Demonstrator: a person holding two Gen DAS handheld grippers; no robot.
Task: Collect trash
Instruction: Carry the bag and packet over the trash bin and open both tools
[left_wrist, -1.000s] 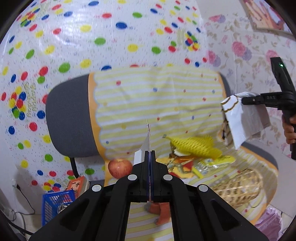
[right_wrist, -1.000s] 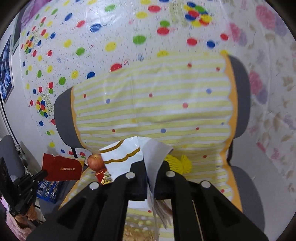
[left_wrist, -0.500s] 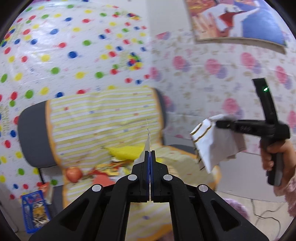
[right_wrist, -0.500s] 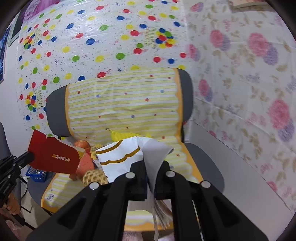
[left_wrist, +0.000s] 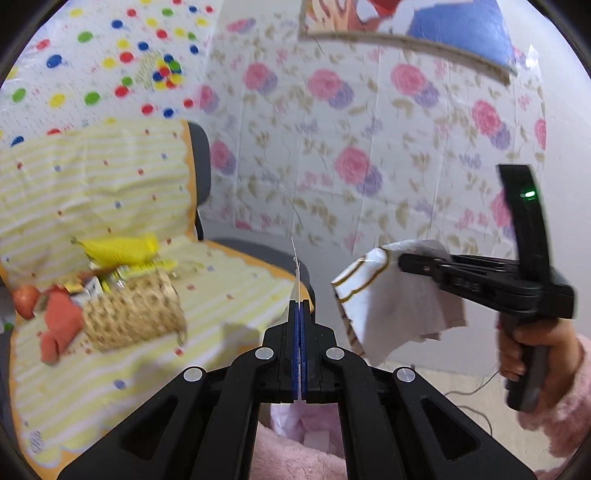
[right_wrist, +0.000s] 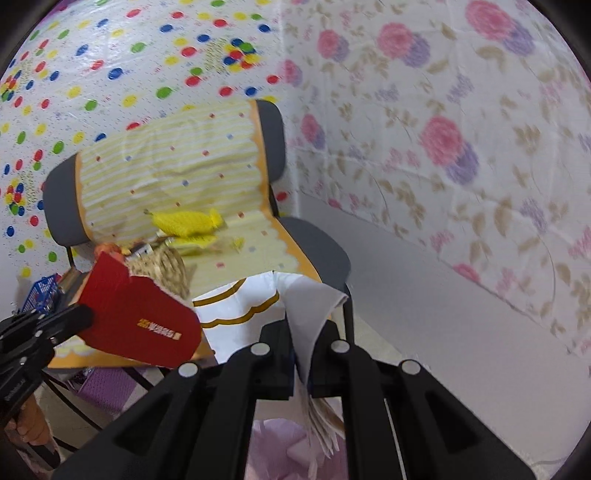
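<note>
Pinching a flat red card envelope (right_wrist: 140, 314) edge-on between closed jaws, the left gripper (left_wrist: 299, 306) is held beside the chair (right_wrist: 317, 243). The right gripper (right_wrist: 295, 332) clamps a crumpled white paper wrapper with gold trim (right_wrist: 240, 306), its limp sheet fanning past the fingertips. A woven straw basket (left_wrist: 133, 314) lies on the striped seat.

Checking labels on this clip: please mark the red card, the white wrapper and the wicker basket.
red card (right_wrist: 147, 317): right wrist view, middle of its face
white wrapper (left_wrist: 391, 306): left wrist view, its crumpled middle
wicker basket (left_wrist: 133, 314): left wrist view, woven side

Black tongs (left_wrist: 298, 306) with silver screws, blue pads; fuzzy pink sleeve (left_wrist: 565, 413).
</note>
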